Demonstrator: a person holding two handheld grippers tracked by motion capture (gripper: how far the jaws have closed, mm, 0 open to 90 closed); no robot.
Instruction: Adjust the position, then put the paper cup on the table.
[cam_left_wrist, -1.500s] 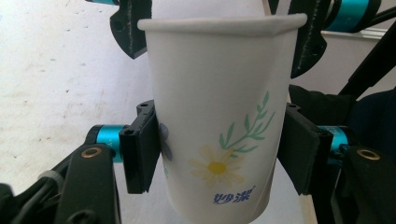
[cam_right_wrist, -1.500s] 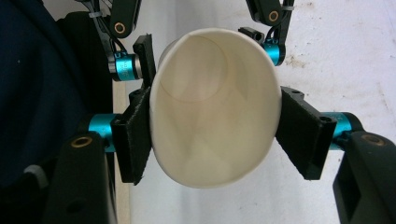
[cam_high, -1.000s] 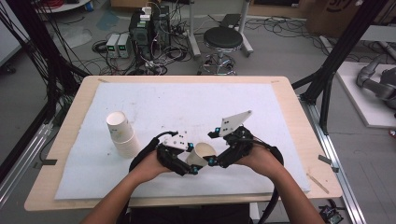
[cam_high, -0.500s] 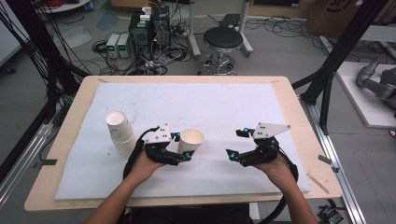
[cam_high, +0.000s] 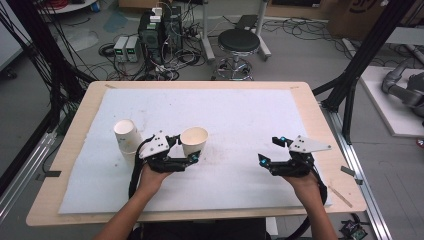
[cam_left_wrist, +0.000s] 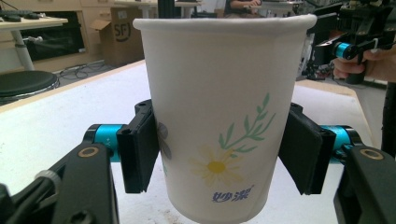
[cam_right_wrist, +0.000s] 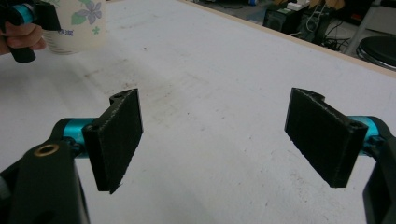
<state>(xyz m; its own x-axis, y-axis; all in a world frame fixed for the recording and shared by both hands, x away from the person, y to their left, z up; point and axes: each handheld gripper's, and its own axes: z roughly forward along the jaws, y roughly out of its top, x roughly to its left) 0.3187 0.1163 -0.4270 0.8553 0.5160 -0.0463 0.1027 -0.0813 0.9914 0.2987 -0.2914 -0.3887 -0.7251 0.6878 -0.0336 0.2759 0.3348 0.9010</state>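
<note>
An upright white paper cup (cam_high: 194, 140) printed with flowers sits between the jaws of my left gripper (cam_high: 187, 149), which is shut on its sides. In the left gripper view the cup (cam_left_wrist: 219, 116) is close up, with a black pad (cam_left_wrist: 140, 149) pressed against each side; its base is at the frame's bottom edge, so I cannot tell whether it rests on the mat. My right gripper (cam_high: 269, 150) is well to the right, open and holding nothing. The right gripper view has its jaws (cam_right_wrist: 215, 140) wide apart over bare mat, with the cup (cam_right_wrist: 77, 23) far off at top left.
A stack of paper cups (cam_high: 126, 135) stands just left of my left hand. A white foam mat (cam_high: 240, 110) covers the wooden table (cam_high: 320, 115). Beyond the far edge are a stool (cam_high: 239, 42), cables and electronics on the floor.
A second ago both grippers met at the cup near the table's middle. The right one has let go and moved right; the left has carried the cup slightly left and holds it upright.
</note>
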